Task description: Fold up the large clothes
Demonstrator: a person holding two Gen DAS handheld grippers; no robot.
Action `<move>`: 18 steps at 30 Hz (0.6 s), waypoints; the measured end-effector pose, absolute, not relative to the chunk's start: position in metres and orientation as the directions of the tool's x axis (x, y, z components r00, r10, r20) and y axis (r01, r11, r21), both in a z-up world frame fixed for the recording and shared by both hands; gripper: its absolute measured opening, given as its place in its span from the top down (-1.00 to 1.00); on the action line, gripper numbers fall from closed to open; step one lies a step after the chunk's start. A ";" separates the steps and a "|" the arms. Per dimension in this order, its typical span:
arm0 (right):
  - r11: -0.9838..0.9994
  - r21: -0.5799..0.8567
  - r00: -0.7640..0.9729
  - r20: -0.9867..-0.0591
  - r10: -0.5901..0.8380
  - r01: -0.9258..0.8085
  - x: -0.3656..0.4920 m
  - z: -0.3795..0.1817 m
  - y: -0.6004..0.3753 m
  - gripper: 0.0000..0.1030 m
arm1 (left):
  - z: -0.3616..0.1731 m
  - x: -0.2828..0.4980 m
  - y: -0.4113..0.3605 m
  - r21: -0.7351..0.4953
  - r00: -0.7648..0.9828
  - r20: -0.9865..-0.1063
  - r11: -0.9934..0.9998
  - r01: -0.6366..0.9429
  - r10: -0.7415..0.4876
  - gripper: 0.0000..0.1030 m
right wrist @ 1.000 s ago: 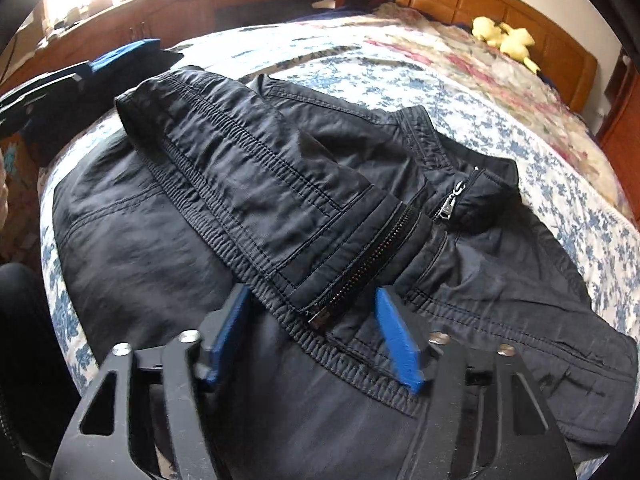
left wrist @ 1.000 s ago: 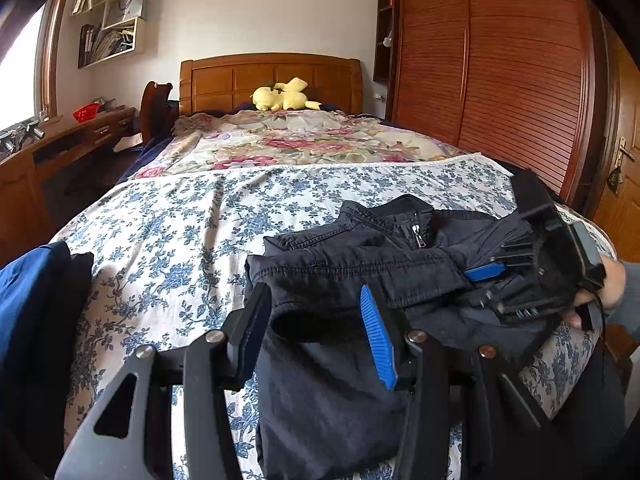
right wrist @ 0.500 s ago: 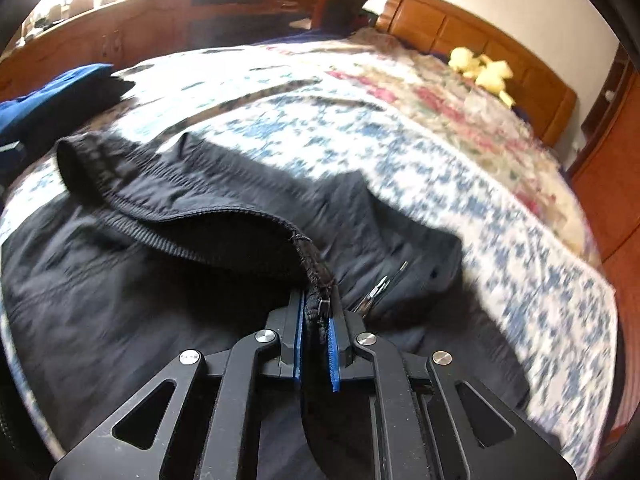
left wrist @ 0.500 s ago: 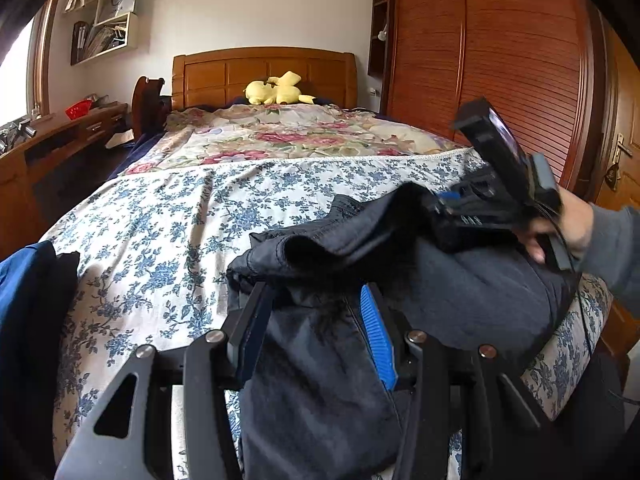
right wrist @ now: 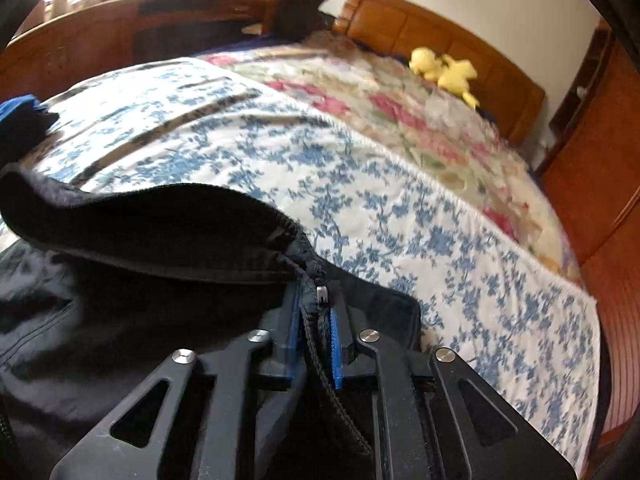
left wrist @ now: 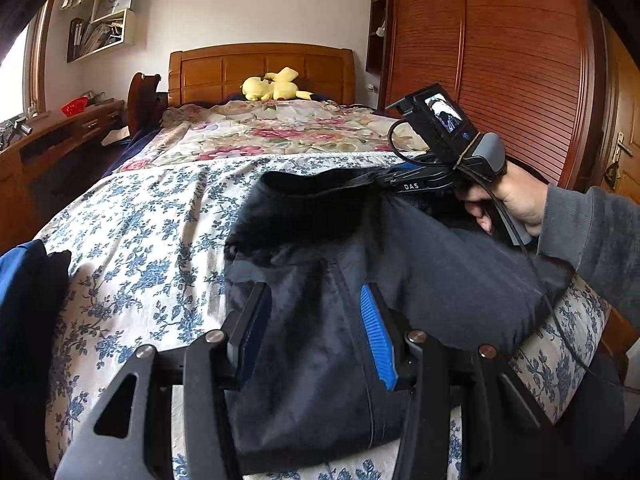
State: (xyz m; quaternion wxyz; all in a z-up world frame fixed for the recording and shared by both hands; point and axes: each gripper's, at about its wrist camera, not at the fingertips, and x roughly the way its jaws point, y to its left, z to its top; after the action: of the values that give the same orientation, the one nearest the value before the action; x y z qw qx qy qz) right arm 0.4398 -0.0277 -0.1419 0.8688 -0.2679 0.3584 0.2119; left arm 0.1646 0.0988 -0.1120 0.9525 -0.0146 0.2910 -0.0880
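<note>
A: Black cloth! Where is the jacket?

B: On the flowery bed cover, at 6 o'clock.

A: What does the right gripper do?

B: Its jaws have just let out a bit, but they pinch the jacket's zipper edge and lift it at 3 o'clock.

A: And the left gripper?

B: Its jaws stand spread, with the jacket's bottom part between them. I cannot tell if they press it.

R claw lifts jacket edge.
</note>
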 end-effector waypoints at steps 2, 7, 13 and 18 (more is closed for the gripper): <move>0.778 -0.318 0.667 -0.725 0.169 -0.543 0.440 -0.141 -0.028 0.29 | -0.112 0.167 0.095 -0.080 0.815 -0.550 0.983 0.165 -0.181 0.12; 0.795 -0.299 0.702 -0.681 0.209 -0.527 0.426 -0.120 -0.042 -0.10 | -0.112 0.172 0.082 -0.077 0.813 -0.549 0.980 0.183 -0.195 0.12; 0.793 -0.283 0.714 -0.652 0.254 -0.540 0.393 -0.094 -0.075 -0.14 | -0.111 0.178 0.061 -0.078 0.810 -0.543 0.974 0.213 -0.220 0.12; 0.802 -0.298 0.714 -0.667 0.212 -0.517 0.382 -0.095 -0.119 -0.14 | -0.111 0.186 0.041 -0.083 0.804 -0.540 0.966 0.245 -0.250 0.12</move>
State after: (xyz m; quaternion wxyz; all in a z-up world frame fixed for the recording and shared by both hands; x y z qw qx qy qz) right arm 0.3815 -0.1194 -0.0952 0.8942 -0.2394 0.3187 0.2036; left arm 0.1858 0.0413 -0.1106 0.9496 -0.0044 0.2849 -0.1303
